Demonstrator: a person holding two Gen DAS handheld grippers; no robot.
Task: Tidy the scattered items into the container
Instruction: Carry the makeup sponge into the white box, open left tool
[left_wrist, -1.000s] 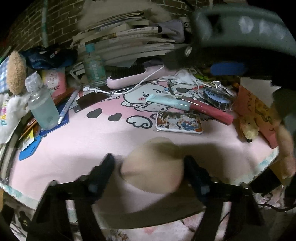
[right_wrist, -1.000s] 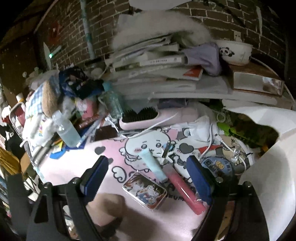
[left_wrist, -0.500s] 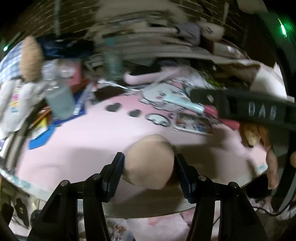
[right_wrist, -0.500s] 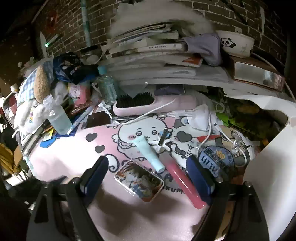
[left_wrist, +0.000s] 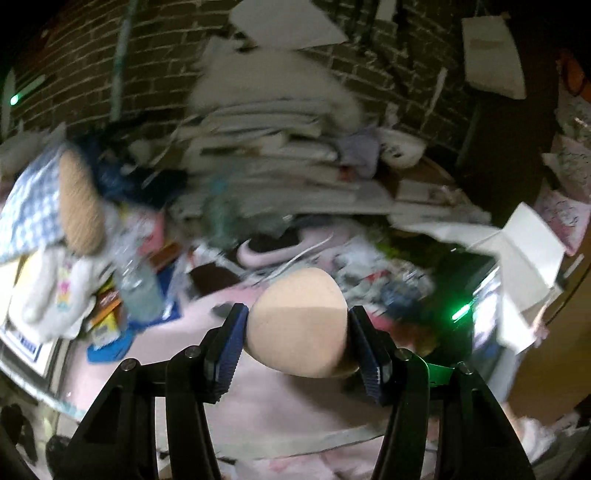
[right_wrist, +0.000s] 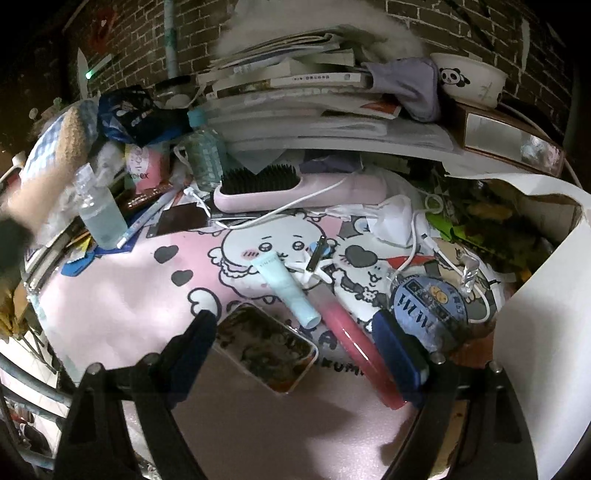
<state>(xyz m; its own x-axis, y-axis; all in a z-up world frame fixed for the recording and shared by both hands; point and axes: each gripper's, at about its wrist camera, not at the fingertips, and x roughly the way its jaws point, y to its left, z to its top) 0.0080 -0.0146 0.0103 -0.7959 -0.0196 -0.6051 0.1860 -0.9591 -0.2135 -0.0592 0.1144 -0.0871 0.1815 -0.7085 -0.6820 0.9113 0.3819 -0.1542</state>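
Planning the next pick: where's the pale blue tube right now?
Right wrist view, centre: the pale blue tube lies on the pink mat, beside the pink tube.

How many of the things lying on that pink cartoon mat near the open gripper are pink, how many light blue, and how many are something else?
Pink: 2, the hairbrush and the long tube
Light blue: 1, the small tube
Other: 2, the picture tin and the dark blue round tin
Total: 5

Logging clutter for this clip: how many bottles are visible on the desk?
2: a clear spray bottle at the left edge, and a ribbed bottle with blue cap behind it by the hairbrush. Clutter may hide others.
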